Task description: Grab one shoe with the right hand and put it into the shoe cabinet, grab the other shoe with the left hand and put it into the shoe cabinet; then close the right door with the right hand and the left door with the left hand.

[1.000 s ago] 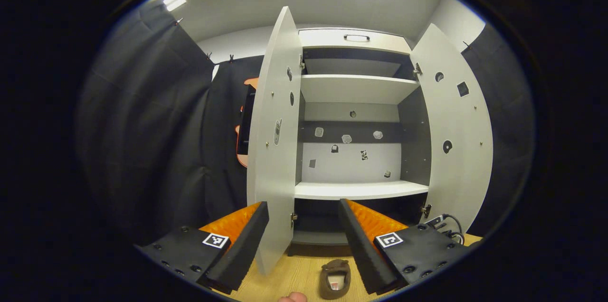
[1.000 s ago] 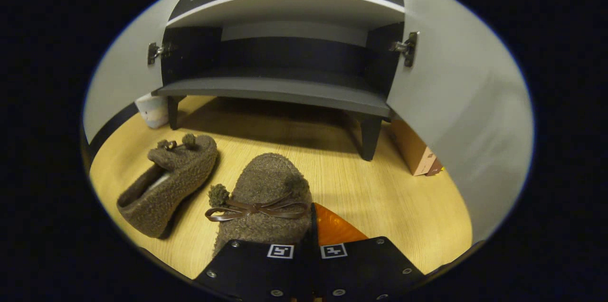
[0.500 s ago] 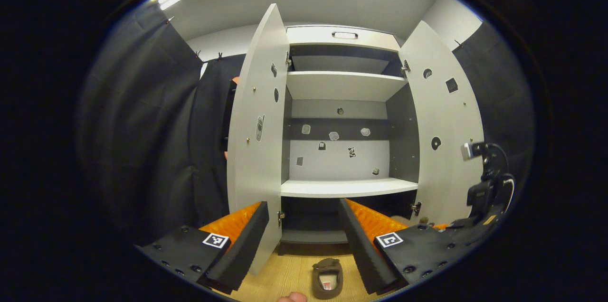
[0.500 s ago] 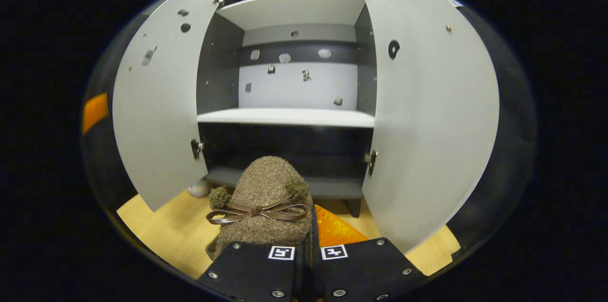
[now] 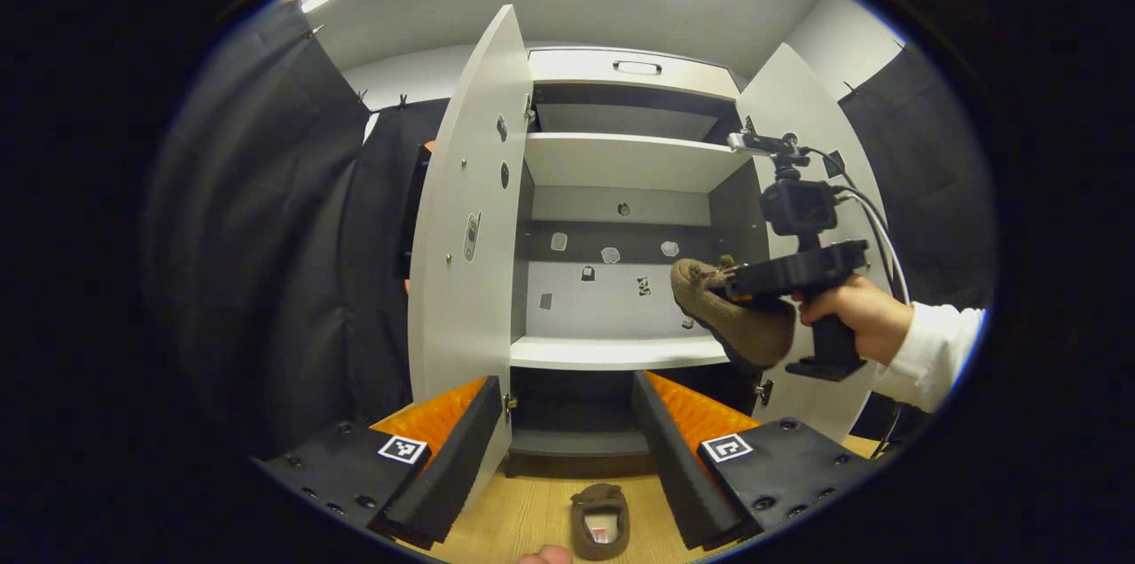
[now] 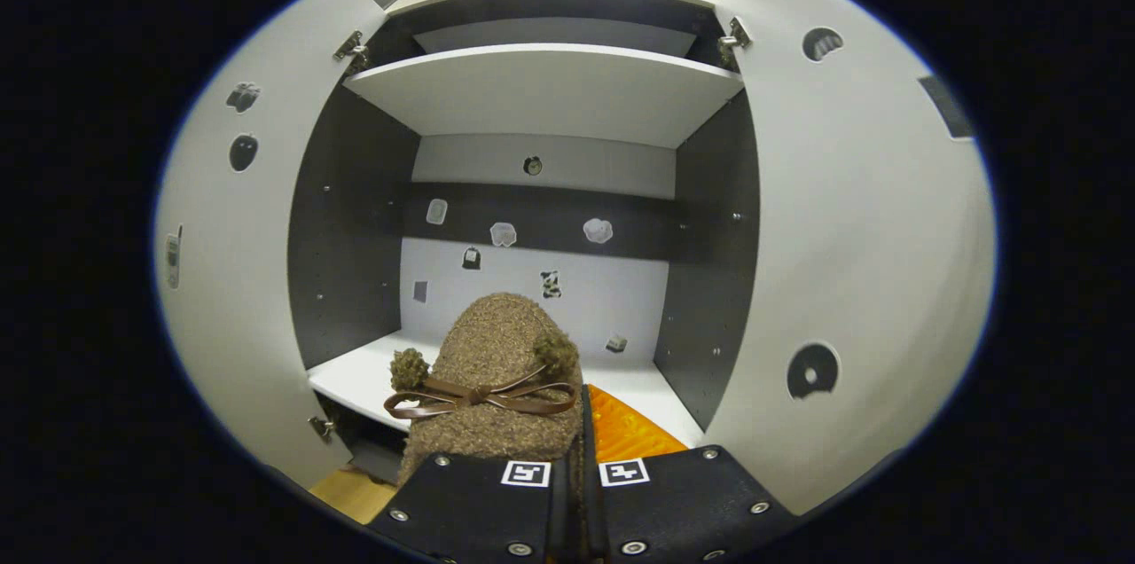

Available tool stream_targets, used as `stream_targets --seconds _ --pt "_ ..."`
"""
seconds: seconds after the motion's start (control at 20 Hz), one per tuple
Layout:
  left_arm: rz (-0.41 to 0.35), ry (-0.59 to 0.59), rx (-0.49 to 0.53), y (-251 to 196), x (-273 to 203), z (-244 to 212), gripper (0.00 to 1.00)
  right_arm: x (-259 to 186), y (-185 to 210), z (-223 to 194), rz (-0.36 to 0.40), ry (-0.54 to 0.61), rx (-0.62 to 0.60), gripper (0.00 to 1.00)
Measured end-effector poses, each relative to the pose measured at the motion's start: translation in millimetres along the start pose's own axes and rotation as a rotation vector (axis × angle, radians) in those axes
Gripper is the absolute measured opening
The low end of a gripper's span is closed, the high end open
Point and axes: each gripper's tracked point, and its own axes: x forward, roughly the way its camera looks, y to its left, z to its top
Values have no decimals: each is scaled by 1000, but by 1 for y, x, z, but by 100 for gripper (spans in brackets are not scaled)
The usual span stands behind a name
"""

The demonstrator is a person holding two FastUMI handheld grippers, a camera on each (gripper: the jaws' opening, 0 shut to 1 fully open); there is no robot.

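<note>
A brown fuzzy shoe (image 6: 497, 360) with a thin bow hangs in the air in front of the cabinet's middle shelf (image 6: 363, 373). My right gripper (image 6: 581, 409) is shut on its side wall, toe pointing into the cabinet. The left gripper view shows the same shoe (image 5: 740, 329) under the right gripper (image 5: 785, 276), close to the open right door (image 5: 785, 98). The other shoe (image 5: 599, 521) lies on the floor before the cabinet. Above it my left gripper (image 5: 566, 387) is open, holding nothing. The left door (image 5: 461, 236) also stands open.
A hand with a white sleeve (image 5: 927, 351) holds the right gripper. The cabinet has an upper shelf (image 5: 621, 160), a white middle shelf (image 5: 612, 353) and a dark bottom shelf (image 5: 576, 442). Small stickers dot its back panel (image 6: 567, 280). Beneath is wooden floor (image 5: 523, 524).
The right gripper has lifted its shoe from the floor up to the middle shelf's height, coming into the left gripper view. The left gripper has stayed open and has barely moved.
</note>
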Motion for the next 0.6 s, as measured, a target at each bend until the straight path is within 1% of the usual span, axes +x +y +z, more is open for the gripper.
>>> stream_targets --seconds 0.1,0.15,0.2,0.25,0.3,0.35,0.45,0.6 --pt "17 9 5 9 -1 -3 96 40 0 1 -12 27 -29 6" --pt "29 9 9 14 -1 -3 97 61 3 -3 -4 56 -41 6" --pt "39 10 14 19 0 -4 100 85 8 -11 12 92 -60 6" --pt "49 11 20 23 0 -4 100 105 9 -25 13 152 -73 8" --pt "57 15 26 26 -1 -5 97 122 11 -39 14 210 -65 9" --pt "66 21 33 30 -2 -7 97 137 13 -53 18 263 -52 9" --pt "89 30 46 38 -5 -10 97 156 13 -76 18 352 -17 9" --pt "129 46 46 52 -7 -14 97 173 10 -101 6 427 -5 9"
